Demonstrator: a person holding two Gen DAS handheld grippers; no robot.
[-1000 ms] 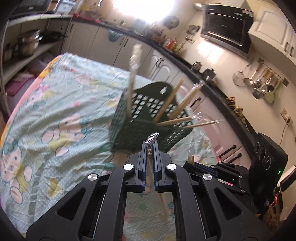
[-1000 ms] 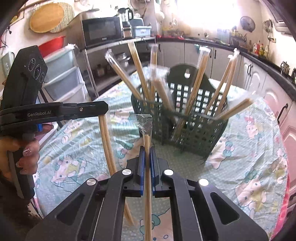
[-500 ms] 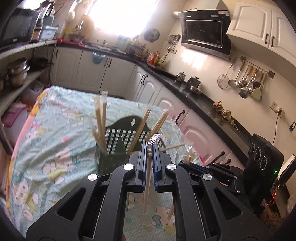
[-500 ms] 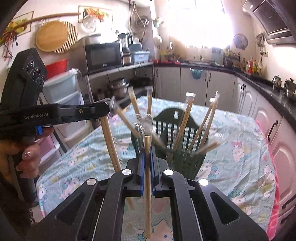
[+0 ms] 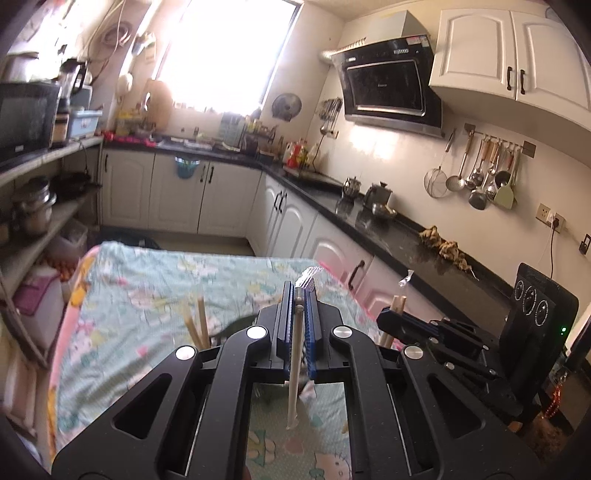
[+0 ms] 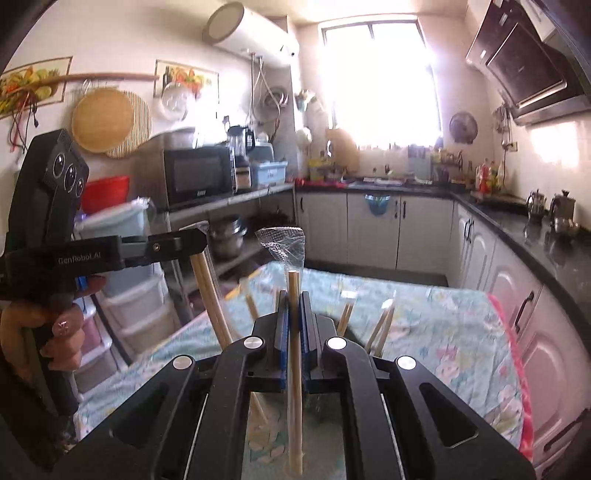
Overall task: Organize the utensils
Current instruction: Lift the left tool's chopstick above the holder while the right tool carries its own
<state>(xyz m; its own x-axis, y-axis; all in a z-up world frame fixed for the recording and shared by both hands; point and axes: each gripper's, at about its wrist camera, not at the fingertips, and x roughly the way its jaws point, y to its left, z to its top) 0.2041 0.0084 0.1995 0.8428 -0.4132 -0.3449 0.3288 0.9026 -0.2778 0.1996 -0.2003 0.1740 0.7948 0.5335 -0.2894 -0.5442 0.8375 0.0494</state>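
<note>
Black range hood on wall, microwave on shelf, ladles & strainer hung on rail, 2 kettles on countertop, water heater up top.

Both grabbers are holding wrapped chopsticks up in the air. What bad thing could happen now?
1. The left gripper pinches its plastic-wrapped wooden chopsticks near the top, so the long hanging end might swing or slip out.
2. The right gripper holds its own wrapped chopsticks close by; the two pairs could knock together.
3. Either hanging end might bump the chopsticks standing in the dark green basket below.
</note>
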